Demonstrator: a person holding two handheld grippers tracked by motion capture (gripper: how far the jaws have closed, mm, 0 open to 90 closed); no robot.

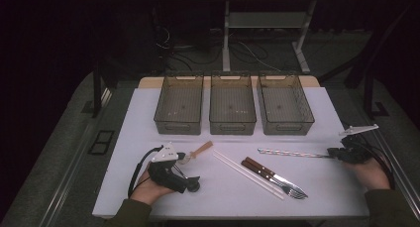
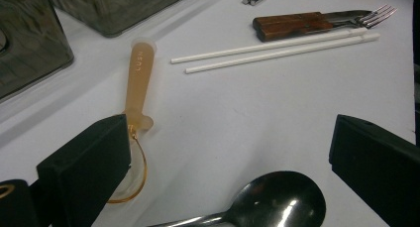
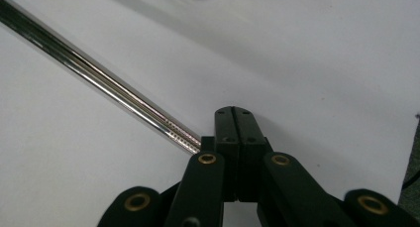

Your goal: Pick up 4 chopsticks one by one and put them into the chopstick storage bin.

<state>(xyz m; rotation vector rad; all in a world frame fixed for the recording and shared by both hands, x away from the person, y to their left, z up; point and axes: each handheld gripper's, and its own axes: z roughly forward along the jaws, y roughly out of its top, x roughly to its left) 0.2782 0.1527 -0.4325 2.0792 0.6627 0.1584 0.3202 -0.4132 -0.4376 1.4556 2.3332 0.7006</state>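
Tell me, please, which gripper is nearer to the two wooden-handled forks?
Left, narrowly, as far as the high view shows. The left gripper lies just left of the wooden-handled forks, with the white straws between; the right gripper rests farther right, its jaws shut beside the metal straw.

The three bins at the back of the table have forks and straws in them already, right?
Not quite. The three bins do stand at the back of the table, but the high view shows them empty. The forks and white straws lie on the table in front of them.
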